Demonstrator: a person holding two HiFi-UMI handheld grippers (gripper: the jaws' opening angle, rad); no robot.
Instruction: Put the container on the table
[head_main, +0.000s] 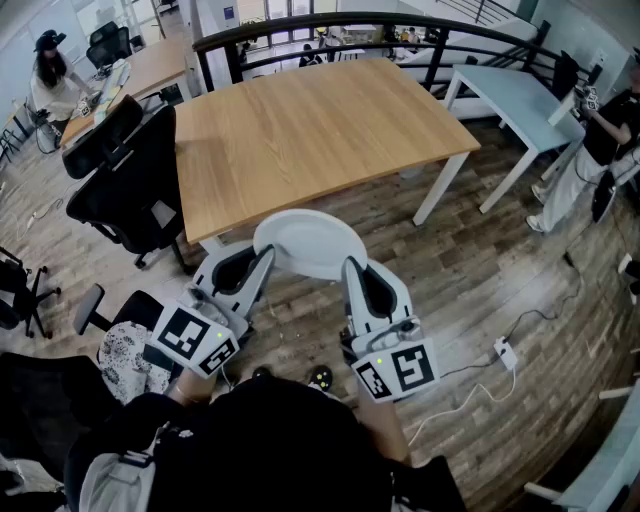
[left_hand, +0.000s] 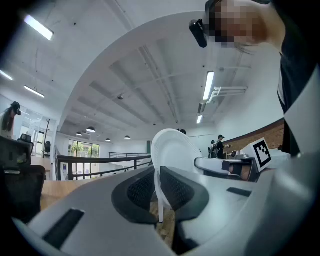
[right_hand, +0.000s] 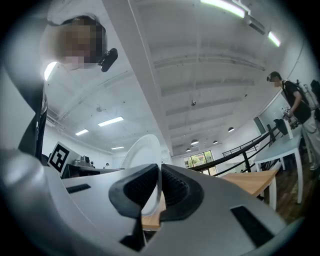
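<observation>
The container (head_main: 310, 243) is a shallow round white dish. I hold it by its rim between both grippers, above the wood floor just in front of the wooden table (head_main: 300, 130). My left gripper (head_main: 263, 258) is shut on its left rim, and my right gripper (head_main: 352, 268) is shut on its right rim. In the left gripper view the container (left_hand: 172, 145) stands edge-on between the black pads (left_hand: 142, 190) of the left gripper (left_hand: 159, 186). The right gripper view shows the right gripper (right_hand: 160, 187) pinching the container's (right_hand: 142, 150) rim the same way.
Black office chairs (head_main: 125, 185) stand left of the table. A white table (head_main: 520, 95) is at the right, with a person (head_main: 590, 140) beside it. A dark railing (head_main: 330, 22) runs behind. A power strip (head_main: 505, 352) and cable lie on the floor at right.
</observation>
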